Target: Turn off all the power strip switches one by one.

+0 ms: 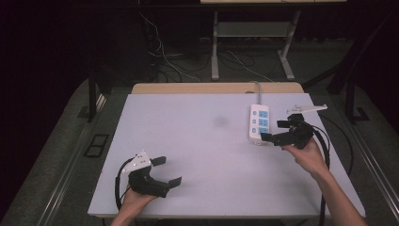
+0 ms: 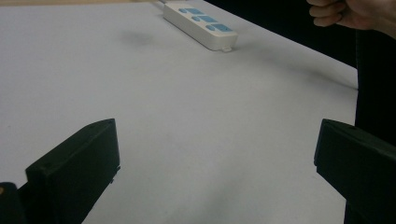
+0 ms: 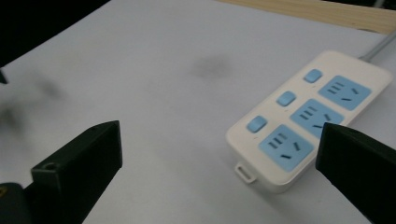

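Power strip [image 3: 308, 119] cable cut off at top edge.

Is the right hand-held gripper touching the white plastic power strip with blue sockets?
Apart. The right gripper view shows the right hand-held gripper open, bare table between its jaws, power strip ahead.

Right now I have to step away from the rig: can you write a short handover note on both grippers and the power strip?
Left gripper: open, nothing between its jaws, low over the near left of the table.
Right gripper: open, nothing held, beside the near end of the power strip.
Power strip: lies flat at the far right of the table, its cord running off the far edge. Three blue sockets, each with a blue switch beside it; nothing is plugged in.
Done: nothing that can be told from how things lie.
Left: the strip is not gripped; any work on it looks still to do, probably with the right gripper.
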Demonstrator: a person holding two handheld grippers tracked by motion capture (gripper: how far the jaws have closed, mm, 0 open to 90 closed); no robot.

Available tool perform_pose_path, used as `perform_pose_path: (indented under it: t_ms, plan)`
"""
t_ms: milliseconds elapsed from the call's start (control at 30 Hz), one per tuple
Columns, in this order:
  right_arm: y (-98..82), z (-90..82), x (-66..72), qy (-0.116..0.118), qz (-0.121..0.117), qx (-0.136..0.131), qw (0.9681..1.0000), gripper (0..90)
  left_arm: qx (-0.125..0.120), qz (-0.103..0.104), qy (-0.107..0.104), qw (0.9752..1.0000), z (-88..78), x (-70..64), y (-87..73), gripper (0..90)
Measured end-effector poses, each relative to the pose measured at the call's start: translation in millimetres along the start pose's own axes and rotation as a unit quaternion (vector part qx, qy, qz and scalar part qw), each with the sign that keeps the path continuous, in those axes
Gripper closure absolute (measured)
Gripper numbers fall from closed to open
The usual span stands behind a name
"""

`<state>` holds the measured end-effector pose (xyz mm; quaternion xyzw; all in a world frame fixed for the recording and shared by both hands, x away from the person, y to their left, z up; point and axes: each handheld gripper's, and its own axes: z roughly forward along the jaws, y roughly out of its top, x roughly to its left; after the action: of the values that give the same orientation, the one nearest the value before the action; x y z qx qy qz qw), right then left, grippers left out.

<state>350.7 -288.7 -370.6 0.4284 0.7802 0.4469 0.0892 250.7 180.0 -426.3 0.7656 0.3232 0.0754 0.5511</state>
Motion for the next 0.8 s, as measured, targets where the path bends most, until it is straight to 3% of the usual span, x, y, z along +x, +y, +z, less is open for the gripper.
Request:
perform_pose_path:
  t_ms: [133, 400, 800]
  plan:
    - [-14.5, -7.2, 11.3, 0.015, -0.006, -0.009, 0.9998, 0.4, 0.000, -0.001, -0.001, 1.0000, 0.4, 0.2, -0.2, 0.0]
    - [-50.9, -15.1, 23.5, 0.033, 0.017, -0.021, 0.9991, 0.4, 0.000, -0.001, 0.000, 1.0000, 0.6, -0.1, -0.1, 0.0]
    - [-94.0, -26.6, 36.3, 0.030, 0.031, -0.023, 0.9988, 0.4, -0.001, -0.001, 0.001, 1.0000, 0.0, -0.1, 0.0, 0.0]
